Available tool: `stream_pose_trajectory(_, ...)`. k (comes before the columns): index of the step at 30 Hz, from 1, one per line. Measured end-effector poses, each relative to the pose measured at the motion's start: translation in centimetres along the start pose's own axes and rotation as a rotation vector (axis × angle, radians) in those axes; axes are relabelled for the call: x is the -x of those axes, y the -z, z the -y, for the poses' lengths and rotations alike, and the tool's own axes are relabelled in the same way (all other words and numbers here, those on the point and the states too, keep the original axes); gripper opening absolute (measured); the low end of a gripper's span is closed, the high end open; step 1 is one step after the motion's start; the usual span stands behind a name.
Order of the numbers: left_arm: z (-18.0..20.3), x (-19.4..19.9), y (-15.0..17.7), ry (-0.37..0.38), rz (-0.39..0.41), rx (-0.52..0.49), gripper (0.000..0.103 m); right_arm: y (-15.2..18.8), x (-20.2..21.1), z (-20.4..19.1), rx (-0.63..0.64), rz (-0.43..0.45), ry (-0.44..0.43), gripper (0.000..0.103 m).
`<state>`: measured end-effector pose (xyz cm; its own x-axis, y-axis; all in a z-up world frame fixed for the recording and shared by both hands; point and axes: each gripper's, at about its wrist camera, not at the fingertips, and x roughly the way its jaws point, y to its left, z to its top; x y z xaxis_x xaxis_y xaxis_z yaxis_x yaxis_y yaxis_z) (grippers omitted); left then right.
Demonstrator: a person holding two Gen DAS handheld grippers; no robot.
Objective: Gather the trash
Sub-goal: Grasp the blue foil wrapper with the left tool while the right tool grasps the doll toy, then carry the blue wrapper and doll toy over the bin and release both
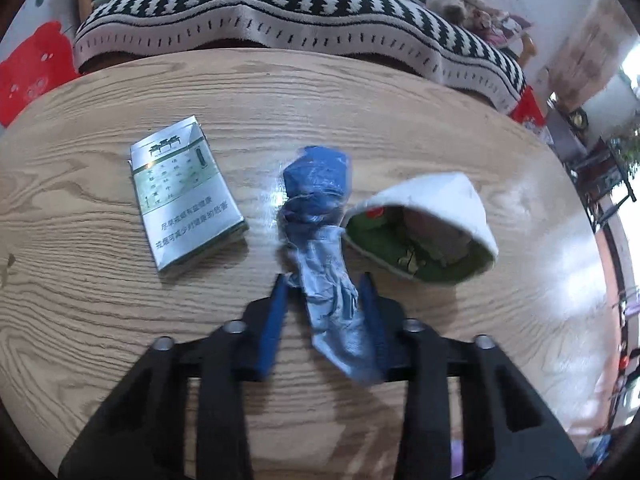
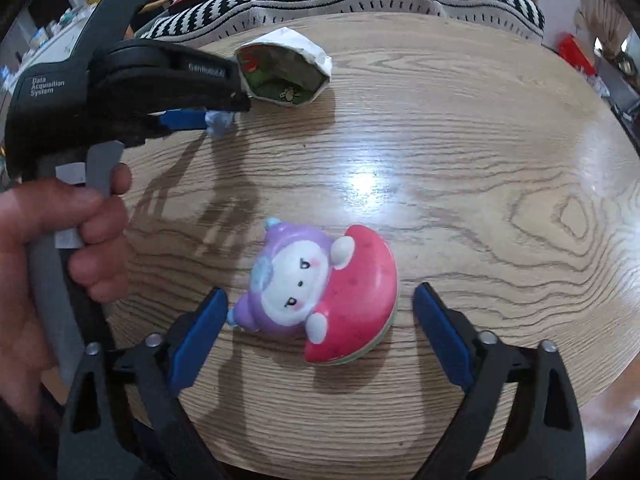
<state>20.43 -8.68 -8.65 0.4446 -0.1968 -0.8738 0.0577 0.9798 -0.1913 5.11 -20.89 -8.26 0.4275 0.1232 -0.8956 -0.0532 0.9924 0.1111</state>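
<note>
On the wooden table (image 1: 100,300), the left gripper (image 1: 324,280) pinches a crumpled blue wrapper (image 1: 320,216). The right gripper (image 2: 320,300) is spread around a squishy toy (image 2: 320,292), untouched. The thin wrapper may slip out when lifted.

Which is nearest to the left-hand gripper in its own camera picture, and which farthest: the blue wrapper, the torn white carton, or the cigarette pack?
1. Blue wrapper: between the fingers of the left gripper, which is shut on its pale end.
2. White carton: just right of the wrapper, lying open on its side.
3. Cigarette pack: off to the left on the wooden table, clearly farthest.
</note>
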Motion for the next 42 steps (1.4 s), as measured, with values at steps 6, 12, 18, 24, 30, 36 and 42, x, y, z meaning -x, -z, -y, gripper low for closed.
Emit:
stream_pose_trajectory(6,-1.2,1.1,1.4,0.003,-0.023,-0.037,0.027,0.3,0.4,0.4,0.004,0.006,-0.003,0.064)
stream_pose_trajectory(12,-2.1,3.8,3.4,-0.017,-0.006,-0.102,0.026,0.9,3.0,1.1,-0.003,0.061,-0.002,0.062)
stream_pose_trajectory(18,-2.6,7.7,6.5,-0.002,0.019,-0.161,0.026,1.7,5.2,2.7,-0.027,0.092,-0.021,0.062)
stream_pose_trajectory(24,-2.6,11.9,11.0,0.037,0.04,-0.21,0.027,3.8,7.6,3.5,-0.044,0.103,-0.065,0.062)
stream_pose_trajectory(30,-2.1,14.9,16.5,0.078,0.038,-0.273,0.027,7.1,10.3,2.6,-0.025,0.117,-0.116,0.062)
stream_pose_trajectory(36,-2.1,16.4,22.3,0.107,-0.004,-0.332,0.027,10.8,12.2,1.4,0.009,0.124,-0.139,0.062)
stream_pose_trajectory(42,-1.3,16.1,27.7,0.147,-0.09,-0.43,0.027,15.5,12.0,1.3,0.005,0.06,-0.178,0.062)
